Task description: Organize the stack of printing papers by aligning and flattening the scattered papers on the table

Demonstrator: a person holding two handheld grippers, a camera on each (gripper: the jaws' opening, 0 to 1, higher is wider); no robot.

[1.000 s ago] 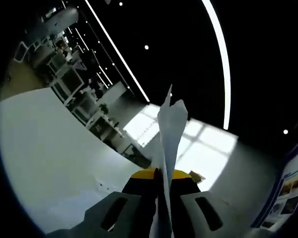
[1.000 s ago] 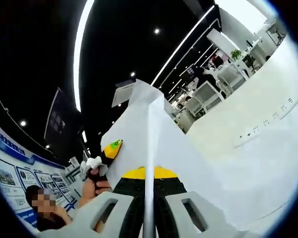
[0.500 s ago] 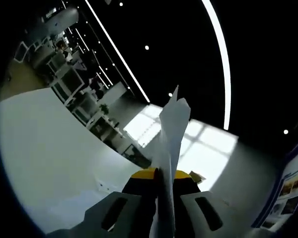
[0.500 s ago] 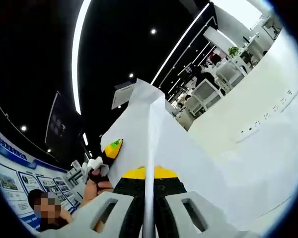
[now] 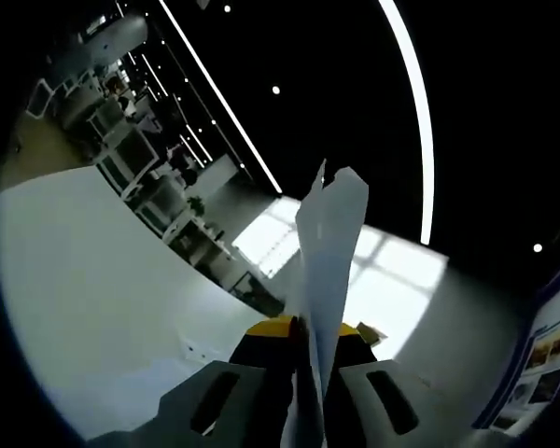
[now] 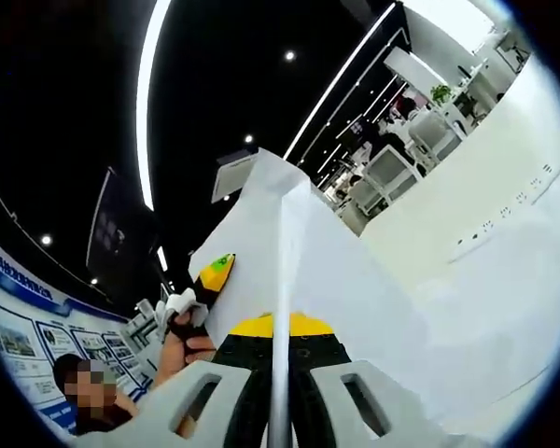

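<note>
Two pairs of tongs pinch the same stack of papers, lifted off the table and seen edge-on. The left tongs point(image 5: 310, 373) are closed on the papers point(image 5: 325, 280), whose top corners fan apart above the jaws, so the sheets are not yet flush. Beneath the papers the white table point(image 5: 84, 308) spreads out, with office desks point(image 5: 135, 159) beyond it. The right tongs point(image 6: 278, 373) likewise clamp the papers point(image 6: 261, 252), and just beside that sheet sit the other tongs, held by a hand point(image 6: 182, 341). The table point(image 6: 485, 271) here carries a power strip point(image 6: 504, 215). A loose grip could let inner sheets slide out; uneven pulling could crease or tear them. Nothing near the papers blocks them.
</note>
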